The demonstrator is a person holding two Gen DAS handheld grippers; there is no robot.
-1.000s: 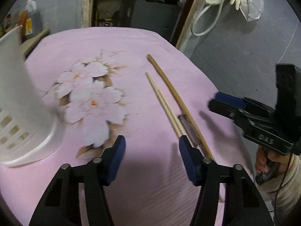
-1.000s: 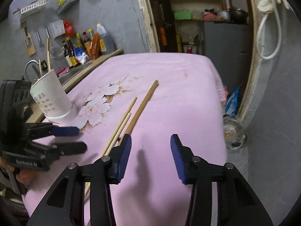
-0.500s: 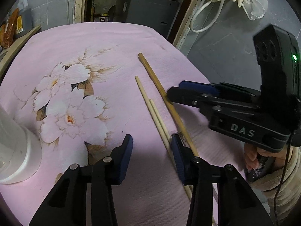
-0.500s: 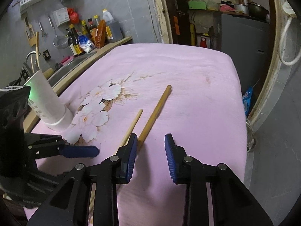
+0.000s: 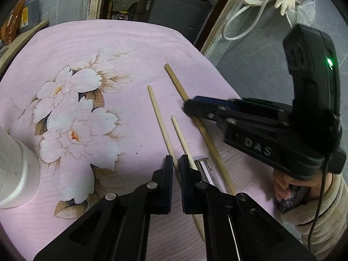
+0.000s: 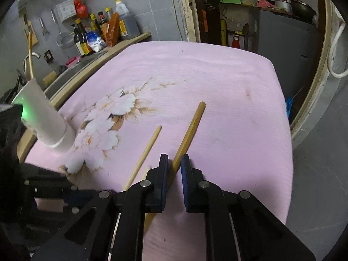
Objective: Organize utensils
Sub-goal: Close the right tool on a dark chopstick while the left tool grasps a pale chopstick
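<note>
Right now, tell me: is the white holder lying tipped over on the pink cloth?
No, the white holder stands upright on its base at the edge of the pink cloth, left of the flower print.

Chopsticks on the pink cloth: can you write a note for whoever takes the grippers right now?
Left gripper: jaws just closed, shut on the longer pale chopstick.
Right gripper: jaws just closed, shut on the darker stick.
Both sticks lie on the pink cloth; the shorter pale chopstick lies loose between them. White holder stands at the left.
Done: grips only, nothing lifted.
Left: lift each into the holder.
</note>
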